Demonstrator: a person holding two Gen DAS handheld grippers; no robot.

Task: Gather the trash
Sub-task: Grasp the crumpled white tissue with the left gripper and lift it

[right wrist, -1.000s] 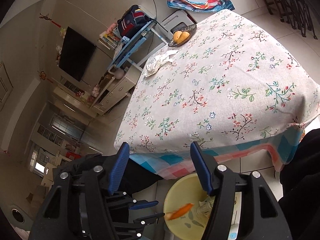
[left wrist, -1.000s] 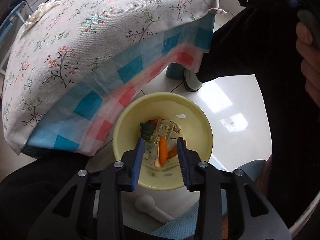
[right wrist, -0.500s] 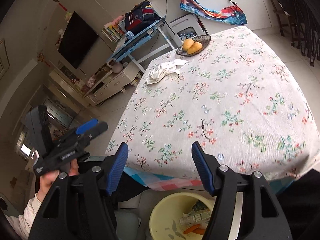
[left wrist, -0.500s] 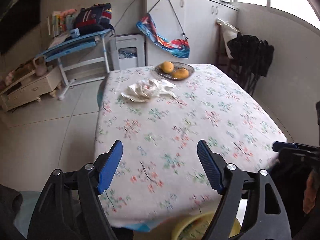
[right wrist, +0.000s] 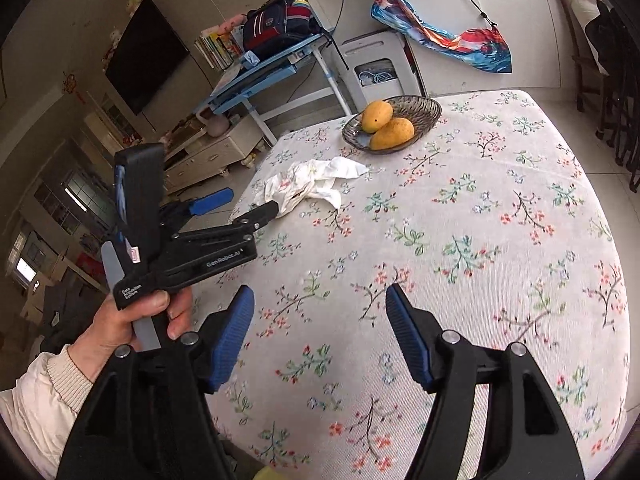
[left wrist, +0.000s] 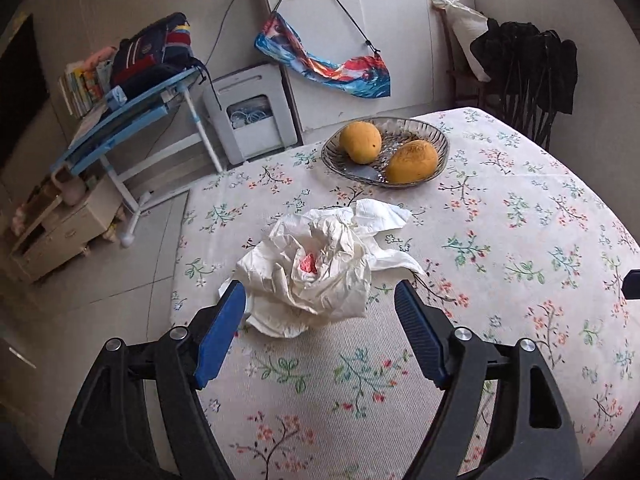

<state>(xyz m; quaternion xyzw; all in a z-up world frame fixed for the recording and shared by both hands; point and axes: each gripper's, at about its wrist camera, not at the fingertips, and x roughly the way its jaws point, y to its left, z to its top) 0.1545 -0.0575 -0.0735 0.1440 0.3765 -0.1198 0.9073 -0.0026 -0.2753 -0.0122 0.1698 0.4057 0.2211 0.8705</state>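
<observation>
A crumpled white tissue [left wrist: 316, 268] with a pink scrap in its folds lies on the floral tablecloth [left wrist: 500, 280]. My left gripper [left wrist: 320, 294] stands open just short of it, its blue pads on either side of the tissue's near edge without touching it. From the right wrist view a hand holds that left gripper [right wrist: 240, 206] beside the tissue [right wrist: 312, 184] at the table's left edge. My right gripper [right wrist: 320, 292] hangs open over bare cloth, nothing between its fingers. A sliver of the yellow bin [right wrist: 266, 474] shows under the near table edge.
A glass dish [left wrist: 432, 136] with two mangoes sits behind the tissue. Off the table's left edge is tiled floor, with a blue desk [left wrist: 132, 120] and a low cabinet [left wrist: 56, 224]. A chair draped in dark clothes [left wrist: 528, 68] stands at the far right.
My left gripper rose from the yellow bin of scraps, opened wide and moved over the table up to the tissue. The right gripper advanced over the table too.
</observation>
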